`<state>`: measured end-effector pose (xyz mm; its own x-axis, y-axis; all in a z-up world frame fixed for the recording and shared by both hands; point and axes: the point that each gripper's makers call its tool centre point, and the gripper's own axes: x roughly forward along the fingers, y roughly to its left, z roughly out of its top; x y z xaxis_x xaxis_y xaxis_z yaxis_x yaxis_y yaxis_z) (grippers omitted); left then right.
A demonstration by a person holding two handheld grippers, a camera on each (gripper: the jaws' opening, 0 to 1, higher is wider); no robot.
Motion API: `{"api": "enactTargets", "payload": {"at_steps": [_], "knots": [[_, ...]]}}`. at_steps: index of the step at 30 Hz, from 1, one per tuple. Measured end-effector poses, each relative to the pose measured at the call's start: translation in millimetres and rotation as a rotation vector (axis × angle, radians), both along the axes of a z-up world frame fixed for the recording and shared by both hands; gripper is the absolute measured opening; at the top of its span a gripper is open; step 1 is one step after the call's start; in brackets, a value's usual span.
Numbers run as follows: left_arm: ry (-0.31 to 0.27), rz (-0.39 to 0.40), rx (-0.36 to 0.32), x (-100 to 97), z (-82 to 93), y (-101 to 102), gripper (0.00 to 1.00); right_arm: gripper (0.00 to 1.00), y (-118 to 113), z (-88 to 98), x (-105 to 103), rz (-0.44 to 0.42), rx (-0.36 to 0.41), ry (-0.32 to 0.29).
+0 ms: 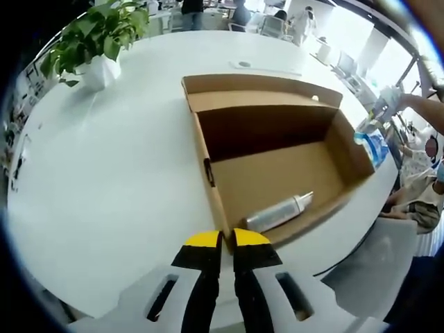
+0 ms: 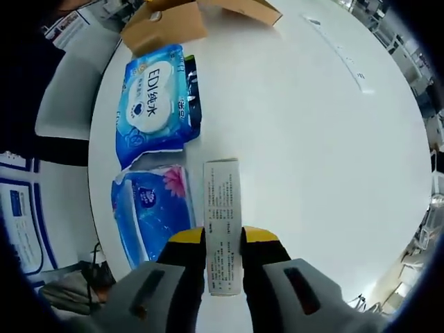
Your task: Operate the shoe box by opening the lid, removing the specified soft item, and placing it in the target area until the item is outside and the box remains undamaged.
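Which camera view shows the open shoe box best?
The left gripper view: the whole shoe box lies open on the white table, with a silver tube inside. The right gripper view catches just a cardboard part of it at the top edge.

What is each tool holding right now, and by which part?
The right tool grips a small white printed carton across its near end, the far end sticking out over the table. The left tool is shut on nothing, at the shoe box corner.

In your left gripper view, the shoe box [image 1: 277, 163] sits open on the table [image 1: 104, 180], a tube [image 1: 279, 211] lying inside by its near wall; a potted plant [image 1: 97, 41] stands beyond. In your right gripper view, two wipe packs [image 2: 154, 97] lie left of the slim carton [image 2: 223, 222].
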<state>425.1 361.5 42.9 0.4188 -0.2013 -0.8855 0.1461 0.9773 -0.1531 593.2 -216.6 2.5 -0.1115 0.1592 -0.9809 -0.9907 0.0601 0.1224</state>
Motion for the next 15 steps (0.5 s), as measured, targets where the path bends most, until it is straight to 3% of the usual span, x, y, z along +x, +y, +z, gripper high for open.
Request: {"api": "enactTargets", "payload": {"at_steps": [4, 15], "knots": [[0.0, 0.0, -0.001, 0.0, -0.3, 0.0, 0.02, 0.23, 4.1, 5.8, 4.0, -0.024, 0.034, -0.015], [-0.001, -0.011, 0.009, 0.2, -0.7, 0.3, 0.02, 0.19, 10.4, 25.8, 2.2, -0.014, 0.053, -0.043]]}}
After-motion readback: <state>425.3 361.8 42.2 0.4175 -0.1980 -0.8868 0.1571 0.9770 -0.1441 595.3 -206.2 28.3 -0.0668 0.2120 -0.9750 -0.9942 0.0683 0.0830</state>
